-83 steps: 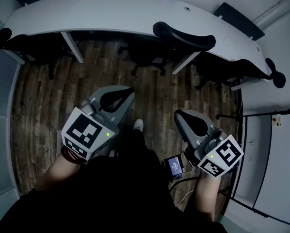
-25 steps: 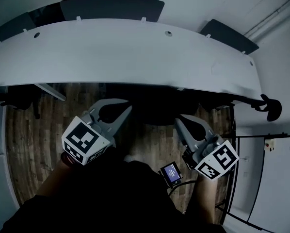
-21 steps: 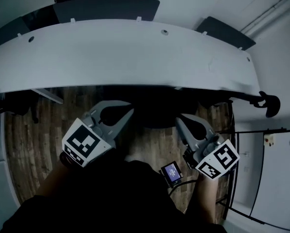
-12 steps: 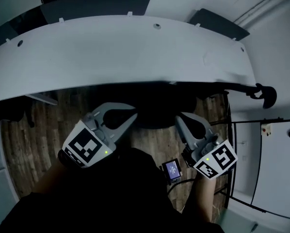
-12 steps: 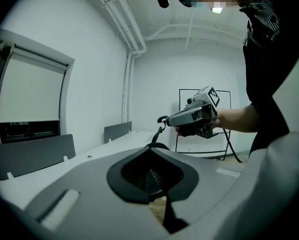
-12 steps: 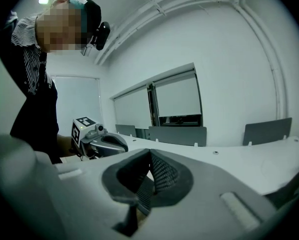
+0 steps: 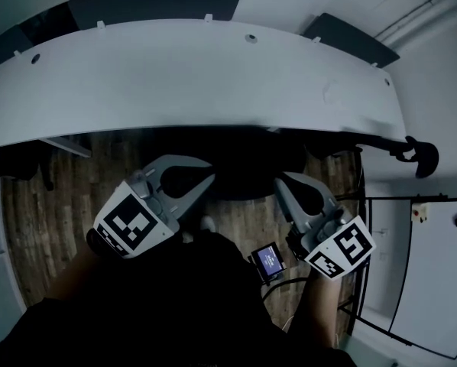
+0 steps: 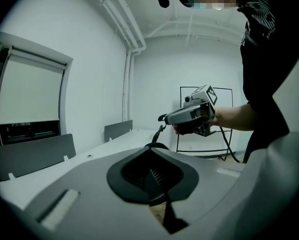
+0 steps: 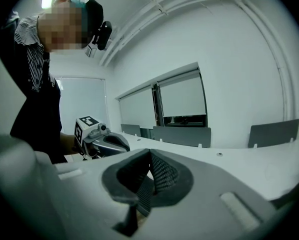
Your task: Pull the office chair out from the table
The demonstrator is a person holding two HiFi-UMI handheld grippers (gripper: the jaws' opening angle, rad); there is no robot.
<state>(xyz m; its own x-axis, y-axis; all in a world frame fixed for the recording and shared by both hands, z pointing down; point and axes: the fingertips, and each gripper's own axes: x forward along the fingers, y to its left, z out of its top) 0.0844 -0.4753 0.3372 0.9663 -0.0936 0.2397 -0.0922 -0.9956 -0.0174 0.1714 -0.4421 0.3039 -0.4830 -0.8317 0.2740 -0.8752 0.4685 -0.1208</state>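
Dark wooden plank floor (image 7: 41, 212) lies below my left tong (image 7: 206, 176); a small lit-screen device (image 7: 267, 259) sits just behind my right tong (image 7: 279, 180); a dark grey divider panel (image 7: 156, 4) stands well ahead.

Head view looks down; gripper views share the table (image 7: 213, 82).

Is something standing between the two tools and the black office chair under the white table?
Nothing visible does. The left tool and the right tool, both shut, flank the back of the black office chair; whether they touch it I cannot tell.

White walls (image 8: 199, 59), wood-plank floor (image 7: 30, 205)
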